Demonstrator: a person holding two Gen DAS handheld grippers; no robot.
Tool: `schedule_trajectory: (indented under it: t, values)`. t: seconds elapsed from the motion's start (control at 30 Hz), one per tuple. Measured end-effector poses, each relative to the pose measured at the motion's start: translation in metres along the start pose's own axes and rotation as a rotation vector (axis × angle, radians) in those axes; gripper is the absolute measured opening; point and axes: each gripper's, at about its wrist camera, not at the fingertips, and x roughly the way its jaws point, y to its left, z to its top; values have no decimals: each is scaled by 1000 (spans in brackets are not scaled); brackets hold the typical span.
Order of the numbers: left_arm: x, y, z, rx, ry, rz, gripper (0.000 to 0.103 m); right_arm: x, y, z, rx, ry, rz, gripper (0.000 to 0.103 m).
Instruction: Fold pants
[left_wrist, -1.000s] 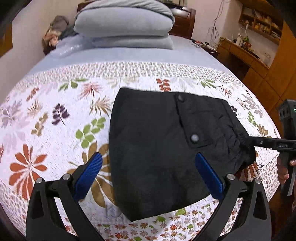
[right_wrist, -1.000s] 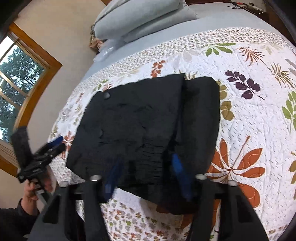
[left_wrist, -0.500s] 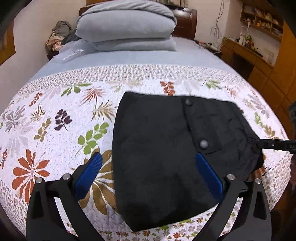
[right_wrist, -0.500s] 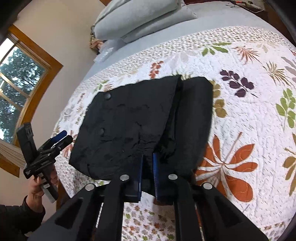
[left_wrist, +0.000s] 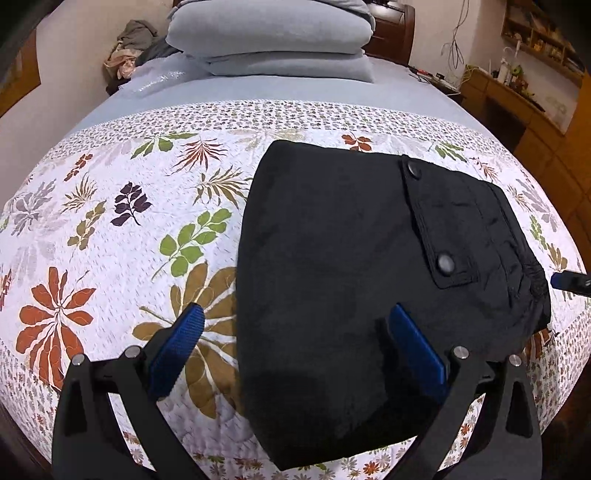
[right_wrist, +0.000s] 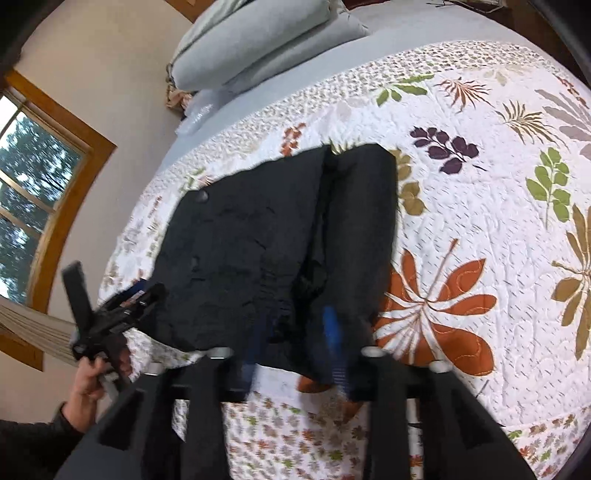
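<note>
Left wrist view: black pants (left_wrist: 351, 266), already folded into a compact block, lie on the floral quilt (left_wrist: 110, 229) of the bed, filling the frame from centre toward 4 o'clock, with a snap-buttoned pocket flap (left_wrist: 436, 229) uppermost at about 2 o'clock. The left gripper (left_wrist: 295, 345) hovers at 6 o'clock above the near edge of the bundle, its blue-padded fingers (left_wrist: 177, 350) spread wide and holding nothing; one pad stands over bare quilt, the other over cloth. Grey pillows (left_wrist: 273, 37) are stacked at 12 o'clock, well apart from the work. Right wrist view: the same pants (right_wrist: 258, 251) occupy the centre, showing a thick top panel and a narrower lower layer exposed toward 3 o'clock, separated by a dark crease. The right gripper (right_wrist: 295, 343) sits at 6 o'clock at the waistband-side edge, fingers (right_wrist: 334, 354) partly parted and blurred; no cloth appears pinched between them. The left gripper (right_wrist: 122, 306) shows at 8 o'clock, just beside the bundle's corner. Judged from the layering, the folding is near its end, at a release-and-tidy stage. A sensible next move would be squaring the offset layers or making one last half-fold, which calls for each gripper to pinch all layers together so the stack does not shear.
</note>
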Motion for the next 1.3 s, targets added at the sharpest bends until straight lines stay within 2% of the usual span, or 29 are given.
schedule_trajectory:
  t: [0.13,0.17,0.2,0.27,0.33,0.37,0.4,0.5,0.63,0.67,0.7,0.77,0.83,0.87,0.9,0.97,1.0,1.1,1.2,1.3]
  values:
    - [6,-3,-2,0,18,-9,100,19,2,5,14,53,0,54]
    - [9,-5,-3,6,24,-8,100,27,1,6,24,69,15,52]
    - [10,-6,-4,10,26,-8,100,34,1,5,29,86,18,34]
    - [12,-8,-5,13,26,-9,100,40,2,4,19,91,3,31]
    - [13,-6,-4,12,29,-9,100,35,1,4,16,74,10,22]
    - [13,-5,-3,8,32,-10,100,28,-1,5,22,56,30,13]
    - [13,-5,-3,5,34,-13,100,20,-4,5,40,33,66,12]
    - [13,-9,-3,21,29,-20,100,5,-2,4,15,8,68,11]
    - [14,-13,-4,31,21,-4,100,11,3,1,-38,33,-38,18]
    - [14,-13,-4,31,22,-4,100,12,2,2,-30,40,-47,33]
    - [14,-13,-5,32,22,-3,100,13,1,3,-20,39,-47,57]
    - [16,-14,-5,32,25,-4,100,18,4,5,-5,32,-10,62]
    - [17,-14,-5,30,29,-7,100,25,8,8,-16,43,-9,62]
    - [18,-14,-4,31,30,-8,100,31,10,9,-18,51,-22,58]
    - [18,-15,-4,31,31,-8,100,34,11,9,-26,58,-46,46]
    - [19,-15,-3,33,31,-1,100,39,14,9,-47,66,-58,38]
    - [19,-15,-2,33,34,-4,100,37,13,9,-42,66,-47,32]
    - [18,-16,-2,39,36,-5,100,23,10,7,-24,37,-8,20]
    - [14,-19,-3,49,24,5,100,13,5,4,-24,15,-56,18]
    - [14,-22,-7,59,17,25,100,17,-1,1,0,20,-64,19]
